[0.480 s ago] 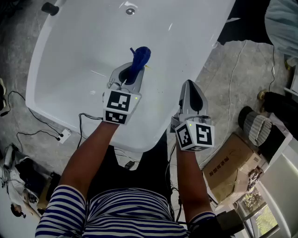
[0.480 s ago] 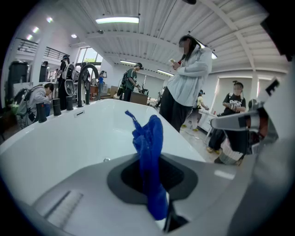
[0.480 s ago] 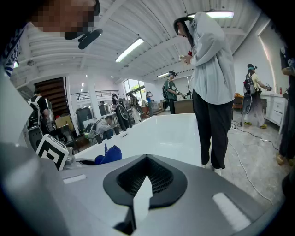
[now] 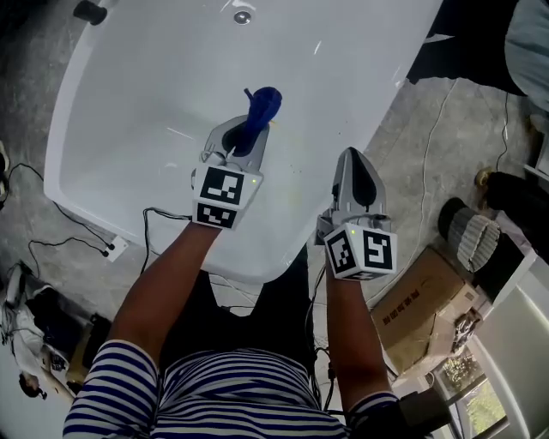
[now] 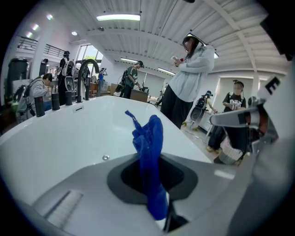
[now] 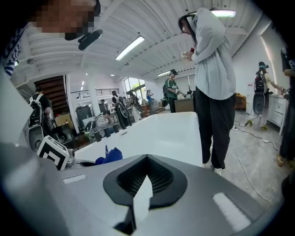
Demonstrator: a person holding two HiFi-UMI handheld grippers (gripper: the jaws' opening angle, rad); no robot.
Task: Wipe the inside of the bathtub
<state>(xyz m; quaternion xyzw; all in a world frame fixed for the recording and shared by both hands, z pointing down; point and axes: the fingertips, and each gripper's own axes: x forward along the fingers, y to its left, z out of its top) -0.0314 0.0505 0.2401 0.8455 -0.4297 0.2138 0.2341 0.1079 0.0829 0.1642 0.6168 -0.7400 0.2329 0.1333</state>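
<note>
Bathtub (image 4: 129, 103), white, lay below the person, with a blue cloth (image 4: 260, 107) bunched upright over its inside, well apart from the drain (image 4: 241, 17). The left gripper (image 4: 248, 137) had its jaws clamped on the cloth's lower part. The right gripper (image 4: 352, 163) hung at the tub's rim, jaws pressed together on nothing. A cardboard box (image 4: 425, 304) sat on the floor nearby.

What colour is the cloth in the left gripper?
Solid blue. The cloth shows best in the left gripper view.
</note>
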